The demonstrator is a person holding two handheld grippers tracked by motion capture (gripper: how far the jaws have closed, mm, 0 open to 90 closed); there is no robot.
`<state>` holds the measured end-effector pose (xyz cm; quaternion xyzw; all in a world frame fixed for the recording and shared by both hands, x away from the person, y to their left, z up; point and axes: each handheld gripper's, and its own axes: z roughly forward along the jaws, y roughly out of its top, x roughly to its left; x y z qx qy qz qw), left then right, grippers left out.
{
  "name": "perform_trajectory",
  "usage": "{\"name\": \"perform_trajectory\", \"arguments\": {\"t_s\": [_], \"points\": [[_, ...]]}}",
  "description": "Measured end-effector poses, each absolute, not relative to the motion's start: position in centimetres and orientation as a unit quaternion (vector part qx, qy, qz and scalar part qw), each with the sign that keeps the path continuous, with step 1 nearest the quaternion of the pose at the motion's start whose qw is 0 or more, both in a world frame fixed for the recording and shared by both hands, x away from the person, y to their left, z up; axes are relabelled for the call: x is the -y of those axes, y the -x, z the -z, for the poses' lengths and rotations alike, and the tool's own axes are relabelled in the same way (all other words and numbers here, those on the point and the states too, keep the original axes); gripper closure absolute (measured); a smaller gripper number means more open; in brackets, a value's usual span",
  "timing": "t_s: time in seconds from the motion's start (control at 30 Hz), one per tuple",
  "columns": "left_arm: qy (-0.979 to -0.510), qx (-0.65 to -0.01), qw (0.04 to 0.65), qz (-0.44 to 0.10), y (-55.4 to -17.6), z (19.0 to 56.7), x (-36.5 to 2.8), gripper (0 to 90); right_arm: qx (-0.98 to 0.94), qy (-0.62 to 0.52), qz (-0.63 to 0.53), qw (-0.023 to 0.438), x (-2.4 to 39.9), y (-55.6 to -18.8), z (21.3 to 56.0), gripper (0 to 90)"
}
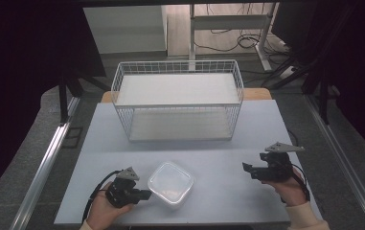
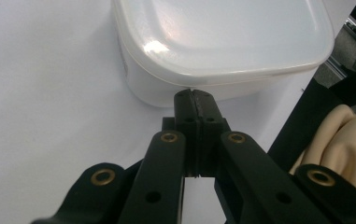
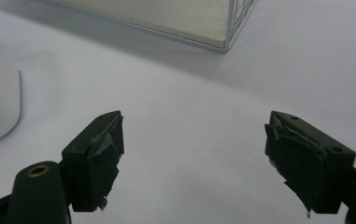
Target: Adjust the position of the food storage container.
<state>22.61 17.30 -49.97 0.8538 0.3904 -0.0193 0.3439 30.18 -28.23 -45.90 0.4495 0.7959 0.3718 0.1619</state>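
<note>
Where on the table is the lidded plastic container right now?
In the high view the plastic container sits near the table's front edge, left of centre, in front of the wire basket. The shut left gripper is right beside it.

Translucent glossy plastic container [image 2: 222, 42], white coated wire basket [image 1: 177, 98], matt smooth table [image 1: 228, 158], worn black claw pads [image 3: 103, 158]
</note>
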Motion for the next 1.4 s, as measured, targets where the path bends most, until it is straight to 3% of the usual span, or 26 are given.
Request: {"name": "perform_trajectory", "arguments": {"t_s": [1.4], "points": [[-0.852, -0.401, 0.335, 0.006, -26.3, 49.5, -15.8, 89.8, -0.795, -0.450, -0.372, 0.163, 28.3, -30.2, 45.8, 19.8]]}}
